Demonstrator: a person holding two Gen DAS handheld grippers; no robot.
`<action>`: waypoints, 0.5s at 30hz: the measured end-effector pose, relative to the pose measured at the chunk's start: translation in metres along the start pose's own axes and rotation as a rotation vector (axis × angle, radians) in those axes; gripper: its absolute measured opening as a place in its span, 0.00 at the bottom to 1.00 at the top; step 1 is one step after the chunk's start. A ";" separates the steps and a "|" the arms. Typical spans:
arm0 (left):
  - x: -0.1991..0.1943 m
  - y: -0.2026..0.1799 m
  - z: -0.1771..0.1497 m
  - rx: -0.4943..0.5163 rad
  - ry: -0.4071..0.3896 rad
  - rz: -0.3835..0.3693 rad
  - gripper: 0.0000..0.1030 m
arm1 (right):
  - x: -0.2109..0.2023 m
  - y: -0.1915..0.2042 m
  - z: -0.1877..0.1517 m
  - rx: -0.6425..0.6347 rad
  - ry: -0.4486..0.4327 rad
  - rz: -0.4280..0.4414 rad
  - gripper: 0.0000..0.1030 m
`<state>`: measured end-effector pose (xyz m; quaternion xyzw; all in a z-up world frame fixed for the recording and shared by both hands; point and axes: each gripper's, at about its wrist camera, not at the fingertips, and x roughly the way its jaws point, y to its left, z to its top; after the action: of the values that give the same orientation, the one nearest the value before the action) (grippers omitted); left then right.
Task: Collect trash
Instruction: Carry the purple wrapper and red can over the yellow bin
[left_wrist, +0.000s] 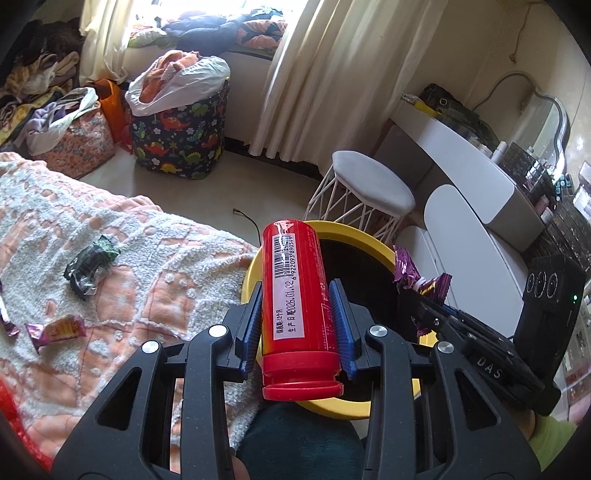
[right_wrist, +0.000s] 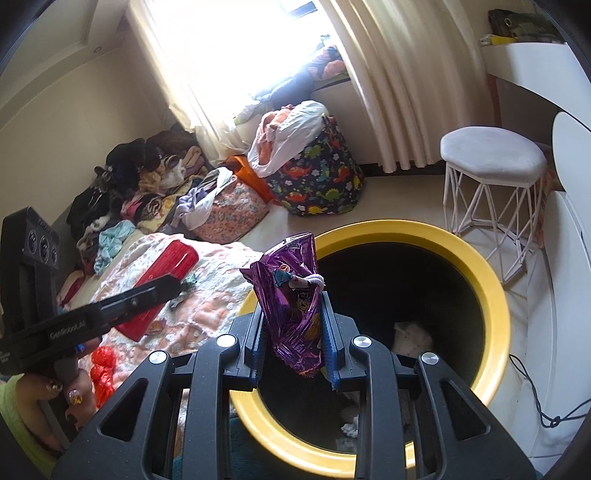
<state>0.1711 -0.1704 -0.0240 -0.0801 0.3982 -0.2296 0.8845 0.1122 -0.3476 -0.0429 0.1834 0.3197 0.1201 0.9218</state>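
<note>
My left gripper is shut on a red plastic bottle with a barcode label, held over the near rim of the yellow-rimmed trash bin. My right gripper is shut on a crumpled purple snack wrapper above the bin; the wrapper also shows in the left wrist view. White paper scraps lie inside the bin. On the bed blanket lie a dark green wrapper and an orange-purple candy wrapper. The red bottle shows in the right wrist view.
A white wire stool stands behind the bin. A dinosaur-print laundry bag and a floral bag sit on the floor by the curtains. A white vanity desk runs along the right. Clothes are piled at the far left.
</note>
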 end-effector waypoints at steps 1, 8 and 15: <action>0.001 -0.002 -0.001 0.006 0.004 -0.002 0.27 | 0.000 -0.002 0.000 0.003 -0.002 -0.003 0.24; 0.012 -0.015 -0.005 0.032 0.032 -0.016 0.27 | -0.002 -0.014 0.000 0.032 -0.013 -0.021 0.24; 0.023 -0.027 -0.013 0.064 0.069 -0.033 0.27 | -0.004 -0.028 -0.002 0.060 -0.018 -0.044 0.24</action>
<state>0.1658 -0.2050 -0.0394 -0.0504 0.4195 -0.2591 0.8685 0.1109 -0.3735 -0.0533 0.2050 0.3189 0.0883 0.9211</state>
